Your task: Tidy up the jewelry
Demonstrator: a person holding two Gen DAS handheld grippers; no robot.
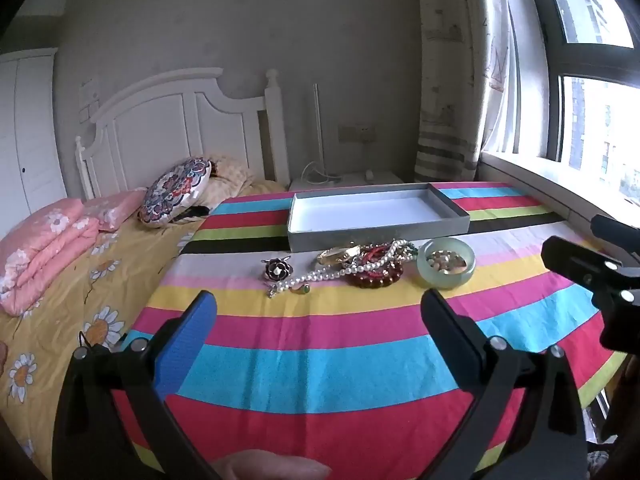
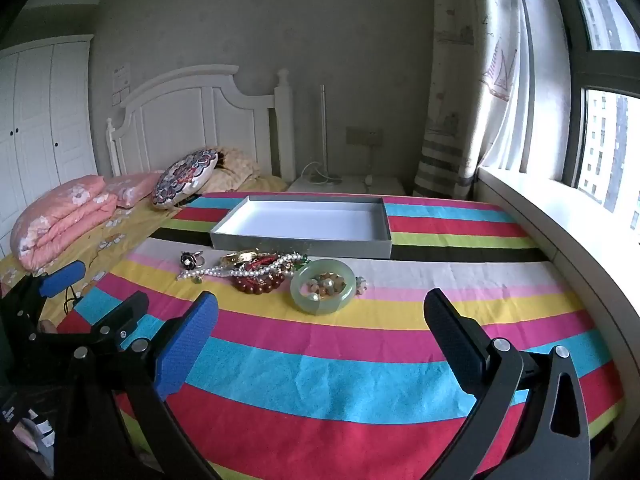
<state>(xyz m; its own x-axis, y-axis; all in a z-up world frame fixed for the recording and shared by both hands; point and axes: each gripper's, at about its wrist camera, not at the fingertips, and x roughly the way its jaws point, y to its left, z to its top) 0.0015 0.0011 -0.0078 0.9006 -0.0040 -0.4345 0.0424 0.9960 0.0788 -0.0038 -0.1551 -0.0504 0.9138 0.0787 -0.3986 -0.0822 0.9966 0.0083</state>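
Inside — bare gray tray (image 2: 304, 245); beads within bangle (image 2: 322, 286).

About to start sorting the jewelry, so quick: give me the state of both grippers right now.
Left gripper: open, holding nothing, short of the pearl necklace.
Right gripper: open, holding nothing, short of the jade bangle.

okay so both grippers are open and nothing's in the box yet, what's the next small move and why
Probably ease the right hand-held gripper forward to the green bangle. It lies nearest, just ahead of the open fingers and apart from the tangled pearl necklace, while the grey box behind the pile sits empty.
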